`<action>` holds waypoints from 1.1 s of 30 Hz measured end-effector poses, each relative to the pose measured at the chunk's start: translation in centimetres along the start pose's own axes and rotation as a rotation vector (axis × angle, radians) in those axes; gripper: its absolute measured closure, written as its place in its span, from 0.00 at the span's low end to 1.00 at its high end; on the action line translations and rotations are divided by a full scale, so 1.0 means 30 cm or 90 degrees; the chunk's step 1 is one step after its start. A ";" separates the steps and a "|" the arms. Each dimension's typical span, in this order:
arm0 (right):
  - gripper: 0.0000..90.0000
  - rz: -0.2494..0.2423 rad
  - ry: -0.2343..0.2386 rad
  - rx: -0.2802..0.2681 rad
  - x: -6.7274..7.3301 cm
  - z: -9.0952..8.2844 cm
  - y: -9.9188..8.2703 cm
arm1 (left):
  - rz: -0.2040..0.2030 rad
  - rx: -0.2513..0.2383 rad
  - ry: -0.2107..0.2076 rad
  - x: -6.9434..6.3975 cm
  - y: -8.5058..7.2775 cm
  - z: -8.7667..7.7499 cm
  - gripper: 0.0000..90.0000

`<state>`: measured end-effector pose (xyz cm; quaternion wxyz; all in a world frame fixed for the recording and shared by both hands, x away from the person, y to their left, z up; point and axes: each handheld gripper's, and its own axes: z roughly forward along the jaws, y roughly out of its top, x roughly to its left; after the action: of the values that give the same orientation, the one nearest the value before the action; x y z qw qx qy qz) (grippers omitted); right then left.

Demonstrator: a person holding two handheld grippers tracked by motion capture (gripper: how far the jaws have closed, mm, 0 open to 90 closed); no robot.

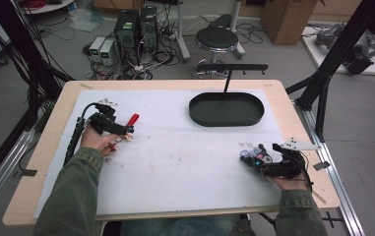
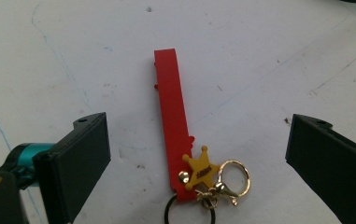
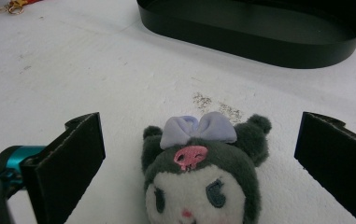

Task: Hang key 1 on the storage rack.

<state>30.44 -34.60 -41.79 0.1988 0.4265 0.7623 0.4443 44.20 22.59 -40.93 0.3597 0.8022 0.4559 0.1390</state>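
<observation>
A red strap keychain (image 2: 171,116) with a yellow star charm (image 2: 202,170) and gold ring (image 2: 234,177) lies flat on the white mat. My left gripper (image 2: 199,126) is open, its jaws wide on either side of the strap without touching it. From above, the left gripper (image 1: 126,130) sits at the table's left, by the red strap (image 1: 133,119). A dark grey plush head (image 3: 199,172) with a lilac bow lies between the jaws of my open right gripper (image 3: 200,125), clear of both pads. In the high view the right gripper (image 1: 256,162) and plush (image 1: 250,152) are at the front right.
An oval black tray (image 1: 227,122) stands at the back centre-right, also seen ahead of the right gripper as a tray wall (image 3: 259,49). A black T-shaped stand (image 1: 232,67) rises behind it. The white mat (image 1: 175,157) covers most of the wooden table.
</observation>
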 end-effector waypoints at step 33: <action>0.01 -0.001 -0.003 0.005 -0.004 -0.010 -0.007 | 0.028 0.186 0.045 0.008 0.178 0.214 0.48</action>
<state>30.20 -34.91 -41.82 0.1993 0.4275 0.7642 0.4399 51.26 18.15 -41.71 0.2195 0.8506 0.4657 0.1071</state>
